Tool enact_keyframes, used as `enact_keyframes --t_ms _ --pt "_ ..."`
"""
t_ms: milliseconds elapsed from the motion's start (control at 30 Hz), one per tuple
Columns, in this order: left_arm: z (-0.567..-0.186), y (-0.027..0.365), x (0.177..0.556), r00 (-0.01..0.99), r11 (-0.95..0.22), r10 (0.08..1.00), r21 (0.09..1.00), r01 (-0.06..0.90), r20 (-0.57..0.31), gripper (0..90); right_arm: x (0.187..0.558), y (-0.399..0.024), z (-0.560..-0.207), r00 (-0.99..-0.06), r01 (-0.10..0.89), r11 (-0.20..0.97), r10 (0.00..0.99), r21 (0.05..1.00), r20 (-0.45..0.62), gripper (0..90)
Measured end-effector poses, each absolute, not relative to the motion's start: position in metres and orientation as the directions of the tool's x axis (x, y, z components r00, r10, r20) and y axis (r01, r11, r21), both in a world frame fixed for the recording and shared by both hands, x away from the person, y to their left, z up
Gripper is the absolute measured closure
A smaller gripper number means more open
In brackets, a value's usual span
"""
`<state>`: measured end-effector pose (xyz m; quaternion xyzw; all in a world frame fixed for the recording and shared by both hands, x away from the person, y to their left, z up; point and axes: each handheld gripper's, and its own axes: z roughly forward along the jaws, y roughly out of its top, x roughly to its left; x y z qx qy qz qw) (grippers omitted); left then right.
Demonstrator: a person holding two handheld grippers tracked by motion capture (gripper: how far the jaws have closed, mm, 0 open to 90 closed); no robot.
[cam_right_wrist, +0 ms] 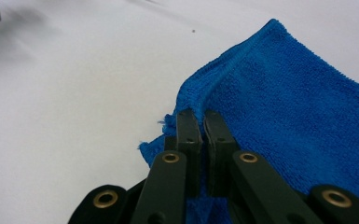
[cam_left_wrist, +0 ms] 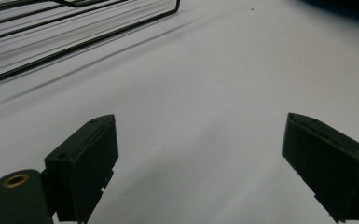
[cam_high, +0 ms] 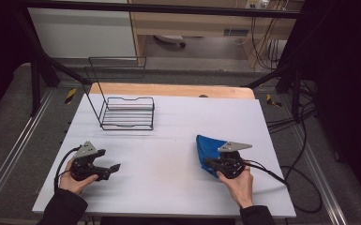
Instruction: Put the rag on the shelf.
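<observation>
The right tongs [cam_right_wrist: 204,116] are closed tight on the hem of a blue towel [cam_right_wrist: 289,107], which in the high view lies in the lower right part of the frame, on the white tabletop [cam_high: 169,140] just above the person's right hand [cam_high: 236,180]. The left tongs [cam_left_wrist: 200,158] stand wide with nothing between them, above bare tabletop in the lower left of the high view. The step in hand seems to be lifting or dragging the towel by its edge, perhaps toward the wire rack [cam_high: 126,112] in the upper left. To do it well, I think the grip should stay deep on the hem (only a little cloth is between the pads, so it can slip out), and the pull should be slow and steady, so the towel opens flat and does not bunch. The free tongs could take a second corner. The right gripper view shows the pinch on the folded hem and its frayed corner very clearly, while the high view gives the towel only as a small blue shape; but the high view shows how far apart the rack and the towel are.
</observation>
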<state>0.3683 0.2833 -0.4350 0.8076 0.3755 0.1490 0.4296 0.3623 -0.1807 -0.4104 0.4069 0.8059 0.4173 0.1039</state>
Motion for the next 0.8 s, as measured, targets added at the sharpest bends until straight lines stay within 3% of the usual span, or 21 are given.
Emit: enact_keyframes --t_ms 800 --pt "-0.434 0.286 0.368 0.664 -0.337 0.743 0.809 0.481 -0.085 10.8 0.369 -0.082 -0.408 -0.745 0.53 0.363 0.63 0.766 0.216 87.3"
